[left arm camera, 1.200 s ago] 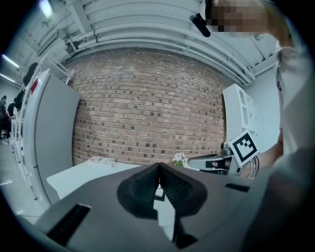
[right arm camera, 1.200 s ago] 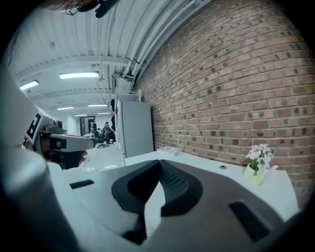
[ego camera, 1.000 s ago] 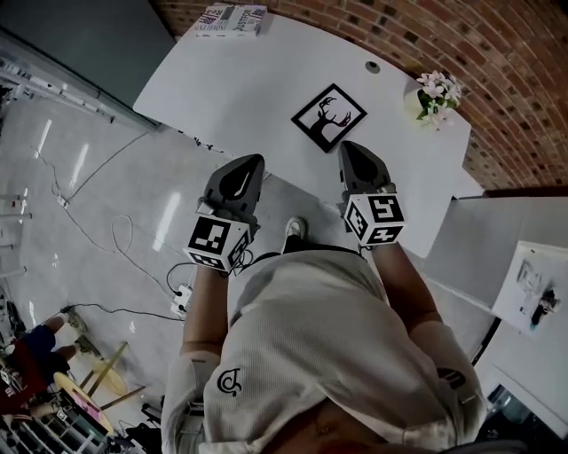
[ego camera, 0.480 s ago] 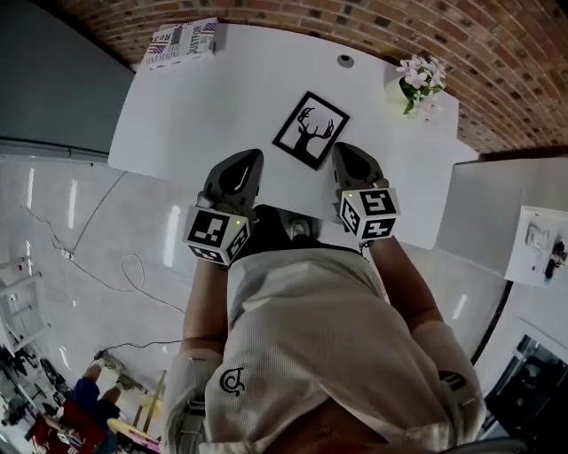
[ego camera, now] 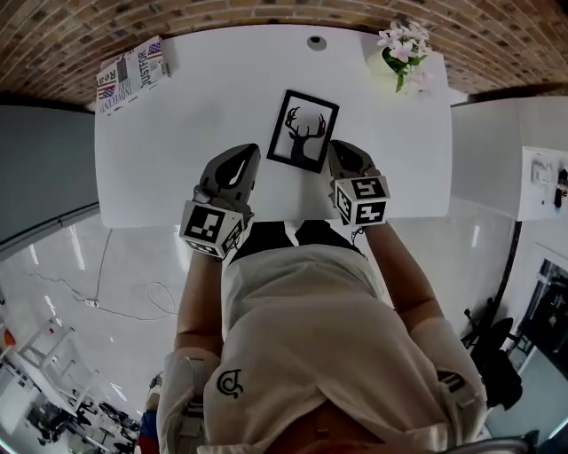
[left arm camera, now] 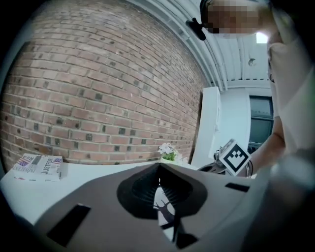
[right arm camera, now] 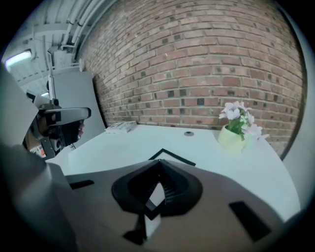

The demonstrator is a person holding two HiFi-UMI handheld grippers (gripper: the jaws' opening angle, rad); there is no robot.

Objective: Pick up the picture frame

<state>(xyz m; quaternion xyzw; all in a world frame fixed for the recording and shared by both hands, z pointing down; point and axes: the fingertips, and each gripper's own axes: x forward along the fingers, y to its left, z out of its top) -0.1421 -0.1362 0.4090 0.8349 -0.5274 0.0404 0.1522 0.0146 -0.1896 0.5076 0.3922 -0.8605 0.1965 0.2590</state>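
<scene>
The picture frame [ego camera: 303,129] lies flat near the middle of the white bench [ego camera: 177,133]. It has a black border around a white print of a deer's head in silhouette, and it is turned slightly out of square with the bench edges. Its near edge faces you, and it lies ahead of and between your two tools. Your left tool [ego camera: 241,164] hangs over the bench just to the left of the frame's near left corner. Its jaws are brought fully together with nothing held between them, and in the left gripper view the deer print shows only through the gap under the closed jaws. Your right tool [ego camera: 344,158] is close beside the frame's near right corner. Its jaws are likewise pressed together and empty, and the right gripper view shows one black corner of the frame on the bench just beyond the tips. No view settles whether either tool touches the frame. Each tool carries its marker cube [ego camera: 362,200] at the rear, nearest your body. Farther out, a pot of pale flowers [ego camera: 401,49] stands at the far right corner of the bench. A small round grommet [ego camera: 316,42] sits in the bench top at the middle of the far edge. A magazine [ego camera: 133,73] lies at the far left corner. A brick wall [ego camera: 266,13] runs behind the bench, and your white shirt [ego camera: 311,346] fills the lower part of the head view.
</scene>
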